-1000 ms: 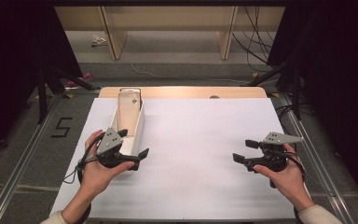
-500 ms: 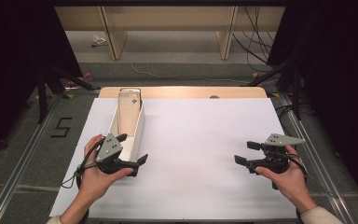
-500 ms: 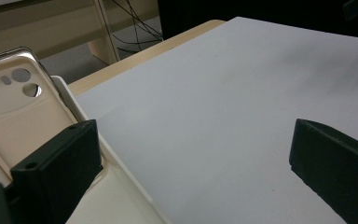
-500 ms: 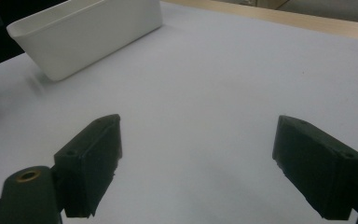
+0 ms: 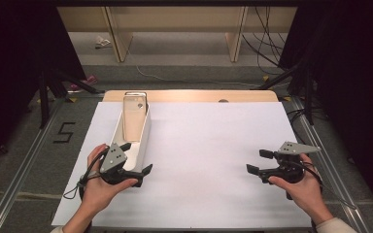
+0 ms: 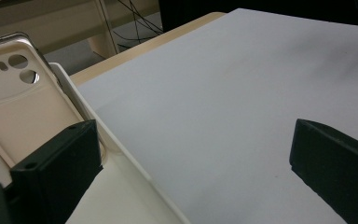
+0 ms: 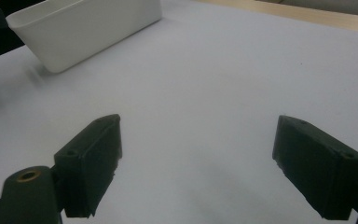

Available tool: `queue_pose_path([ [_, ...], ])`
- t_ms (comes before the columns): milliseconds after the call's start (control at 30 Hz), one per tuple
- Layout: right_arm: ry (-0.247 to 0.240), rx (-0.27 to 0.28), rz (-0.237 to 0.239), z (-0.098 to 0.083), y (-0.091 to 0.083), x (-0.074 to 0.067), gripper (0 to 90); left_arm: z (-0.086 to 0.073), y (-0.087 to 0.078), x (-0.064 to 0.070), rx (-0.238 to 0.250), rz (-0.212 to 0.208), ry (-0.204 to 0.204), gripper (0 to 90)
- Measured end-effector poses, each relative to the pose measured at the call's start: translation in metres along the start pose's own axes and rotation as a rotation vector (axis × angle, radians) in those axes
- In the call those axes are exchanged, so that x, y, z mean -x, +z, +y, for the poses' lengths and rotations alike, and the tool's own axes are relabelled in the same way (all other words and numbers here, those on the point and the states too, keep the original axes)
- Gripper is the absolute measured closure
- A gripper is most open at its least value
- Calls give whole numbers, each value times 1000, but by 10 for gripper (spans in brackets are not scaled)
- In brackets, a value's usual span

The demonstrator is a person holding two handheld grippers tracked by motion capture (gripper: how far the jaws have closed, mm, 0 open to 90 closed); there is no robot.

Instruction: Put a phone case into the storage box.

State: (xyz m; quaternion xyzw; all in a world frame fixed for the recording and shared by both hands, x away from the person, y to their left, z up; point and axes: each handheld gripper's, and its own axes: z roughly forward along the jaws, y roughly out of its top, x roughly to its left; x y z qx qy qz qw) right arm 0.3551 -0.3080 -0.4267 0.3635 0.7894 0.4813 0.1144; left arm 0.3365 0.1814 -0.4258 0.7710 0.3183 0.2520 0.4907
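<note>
Two hand-held grippers, one tray, one phone case, one table. Nearest, at 7 o'clock of the high view, the left hand-held gripper (image 5: 135,162), black with a grey three-cornered plate, is held in a hand with its jaws spread and pinching nothing; one jaw lies over the near end of the tray, the other over bare table. At 4 o'clock the right hand-held gripper (image 5: 256,161), of the same build, has its jaws likewise spread and empty above the white-covered table (image 5: 213,145), well apart from the tray. Both forearms are cut off by the lower edge. Farther off, toward 11 o'clock, lies the single long white plastic tray (image 5: 144,137); its near end is hidden behind the left hand-held gripper. Inside it, leaning against the far end, stands one pale beige phone case (image 5: 134,116) with camera cut-outs at its top; in the left gripper view its lower part is covered by a jaw. Beyond the table, the floor items are too small to identify.
</note>
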Motion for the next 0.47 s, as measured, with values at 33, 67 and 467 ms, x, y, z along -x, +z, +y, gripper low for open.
queue_pose_path([
  [33, -1, -1, -1, 0, 0, 0, 165, 0, 0, 0, 0, 0, 2, 12],
  [67, -2, 0, -1, 0, 0, 0, 165, 0, 0, 1, 1, 0, 2, 13],
  [467, -7, 1, 5, 0, 2, -2, 165, 0, 0, 3, 5, 13, 11, 13],
])
